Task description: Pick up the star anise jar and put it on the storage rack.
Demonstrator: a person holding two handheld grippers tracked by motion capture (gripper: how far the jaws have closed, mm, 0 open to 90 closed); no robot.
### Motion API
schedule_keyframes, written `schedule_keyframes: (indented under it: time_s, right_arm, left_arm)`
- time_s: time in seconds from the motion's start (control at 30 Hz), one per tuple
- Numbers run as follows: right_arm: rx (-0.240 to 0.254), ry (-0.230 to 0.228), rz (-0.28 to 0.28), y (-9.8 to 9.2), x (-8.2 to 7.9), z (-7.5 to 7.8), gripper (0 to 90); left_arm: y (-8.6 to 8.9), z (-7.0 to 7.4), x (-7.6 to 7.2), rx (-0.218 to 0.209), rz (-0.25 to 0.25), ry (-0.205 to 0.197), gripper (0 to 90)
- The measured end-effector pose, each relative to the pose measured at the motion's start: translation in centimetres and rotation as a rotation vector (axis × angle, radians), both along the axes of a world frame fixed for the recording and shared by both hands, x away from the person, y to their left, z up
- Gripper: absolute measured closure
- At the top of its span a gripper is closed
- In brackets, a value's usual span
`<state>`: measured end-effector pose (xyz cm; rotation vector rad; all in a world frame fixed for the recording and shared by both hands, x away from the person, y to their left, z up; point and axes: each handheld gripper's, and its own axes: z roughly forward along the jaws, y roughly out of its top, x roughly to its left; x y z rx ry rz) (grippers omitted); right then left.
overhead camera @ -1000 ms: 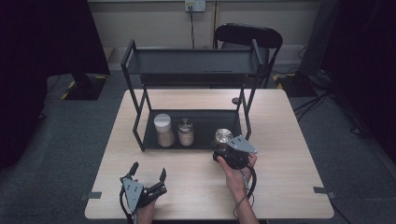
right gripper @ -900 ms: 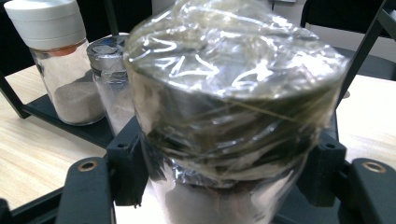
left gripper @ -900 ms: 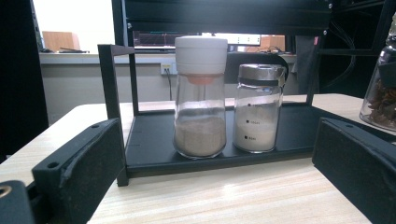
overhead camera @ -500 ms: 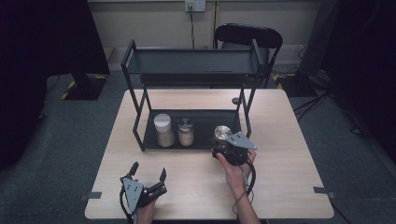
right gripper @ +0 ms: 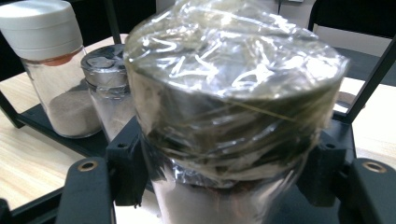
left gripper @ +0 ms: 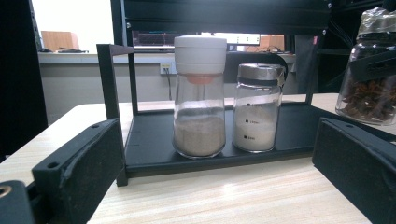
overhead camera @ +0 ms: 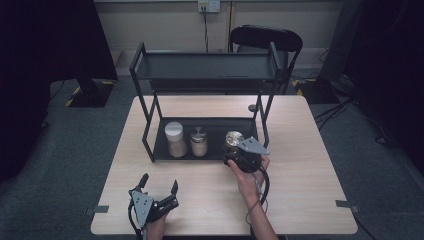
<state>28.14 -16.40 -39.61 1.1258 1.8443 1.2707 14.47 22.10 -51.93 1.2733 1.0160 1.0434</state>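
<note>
Right gripper (overhead camera: 234, 150): jaws clamped on the jar (right gripper: 233, 93), one black jaw on each side of the glass below the lid; held from the near side by a hand (overhead camera: 248, 176) whose forearm comes up from the table's near edge.
Jar: clear glass, lid wrapped in crinkled clear film; dark brown pieces inside, seen in the left gripper view (left gripper: 371, 93). Upright.
Jar position: at the right end of the rack's lower shelf (overhead camera: 212, 150), at its front edge; whether the base rests on the shelf I cannot tell.
Nearest neighbour: small shaker with a metal lid (overhead camera: 199, 141), standing on the same shelf just left of the jar, apart from it; white powder inside.
Next over: taller shaker with a white cap (overhead camera: 175, 139), just beside the metal-lidded one; tan powder in its lower part, orange ring under the cap.
Rack (overhead camera: 141, 75): black metal frame, two shelves, standing on the far half of the table.
Table (overhead camera: 310, 165): light wood top.
Left gripper (overhead camera: 159, 184): jaws wide apart, nothing between them; low over the near left part of the table, well apart from the rack, pointing towards the two shakers.
Behind the table: black chair (overhead camera: 265, 37); wall socket (overhead camera: 209, 6) with a cable hanging down.
</note>
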Motion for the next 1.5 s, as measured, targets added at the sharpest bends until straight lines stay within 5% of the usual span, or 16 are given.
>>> schedule_keyframes:
  time_s: [1.5]
  right_arm:
    - [-0.041, 0.078, -0.06, 2.8, 5.0, -1.6, 31.4]
  left_arm:
    - [0.2, 0.0, 0.0, -0.003, -0.009, -0.002, 1.5]
